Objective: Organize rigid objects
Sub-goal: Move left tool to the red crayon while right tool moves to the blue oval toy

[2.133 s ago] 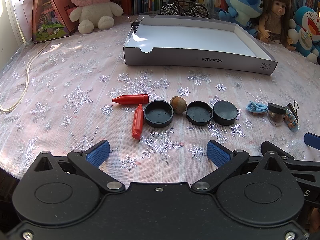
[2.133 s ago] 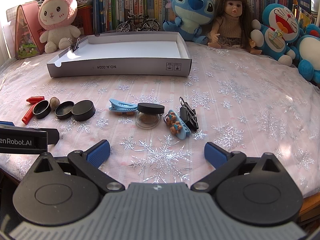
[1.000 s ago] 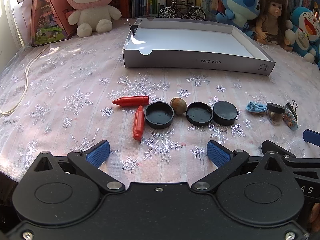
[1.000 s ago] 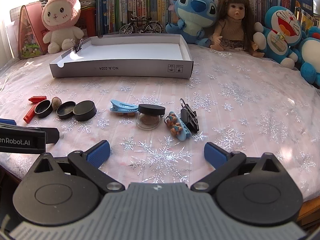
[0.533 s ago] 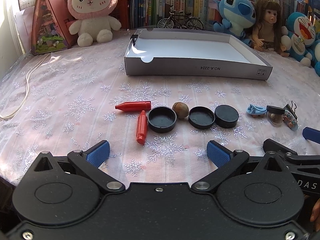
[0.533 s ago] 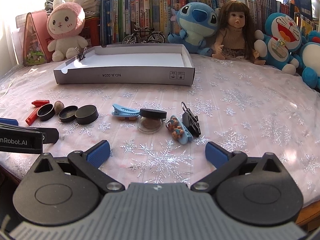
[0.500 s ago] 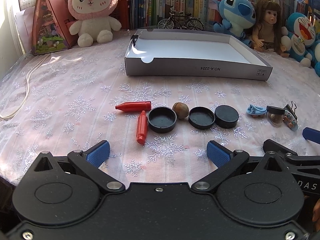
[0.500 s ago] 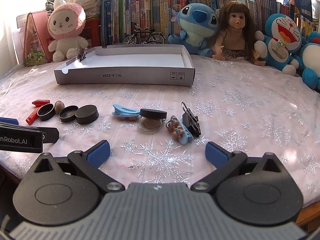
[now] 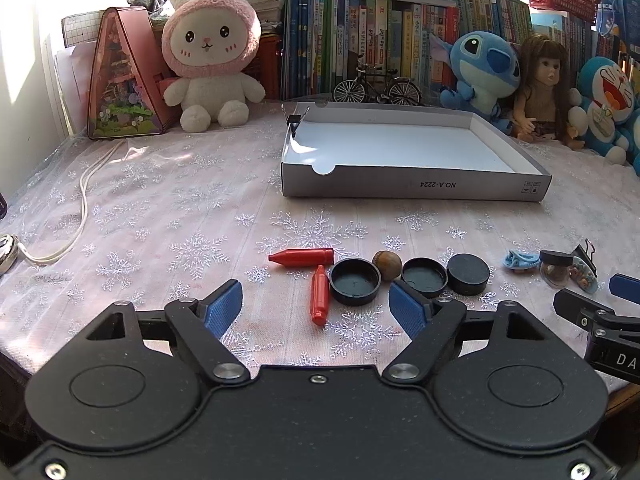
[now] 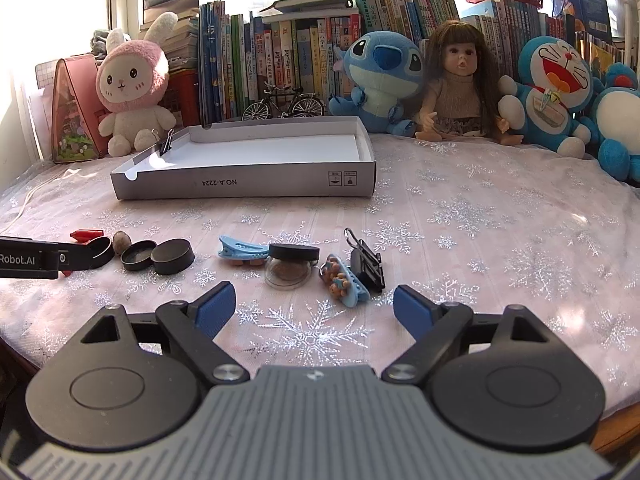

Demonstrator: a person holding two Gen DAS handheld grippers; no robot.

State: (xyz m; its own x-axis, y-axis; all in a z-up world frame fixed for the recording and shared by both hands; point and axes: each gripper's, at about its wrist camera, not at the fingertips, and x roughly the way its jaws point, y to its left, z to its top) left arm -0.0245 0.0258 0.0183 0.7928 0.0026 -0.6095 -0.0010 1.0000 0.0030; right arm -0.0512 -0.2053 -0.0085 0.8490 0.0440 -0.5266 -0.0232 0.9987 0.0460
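While both grippers are hovering near the table's front edge, their jaws are closing on nothing.

Ahead of the left gripper (image 9: pixel 316 306), two red crayons (image 9: pixel 319 294), three black caps (image 9: pixel 355 282) and an acorn (image 9: pixel 387 265) are lying in a row toward the front of the table (image 9: pixel 160 208). Ahead of the right gripper (image 10: pixel 314 310), a blue hair clip (image 10: pixel 241 249), a small jar (image 10: pixel 291 266), a bear clip (image 10: pixel 343 284) and a black binder clip (image 10: pixel 366 266) are lying grouped together. An open white box (image 10: pixel 248 178) is sitting empty toward the table's back edge.

Both wrist views look low along their fingers across the table toward the white tray (image 9: pixel 412 190) (image 10: pixel 244 184), sharing it.
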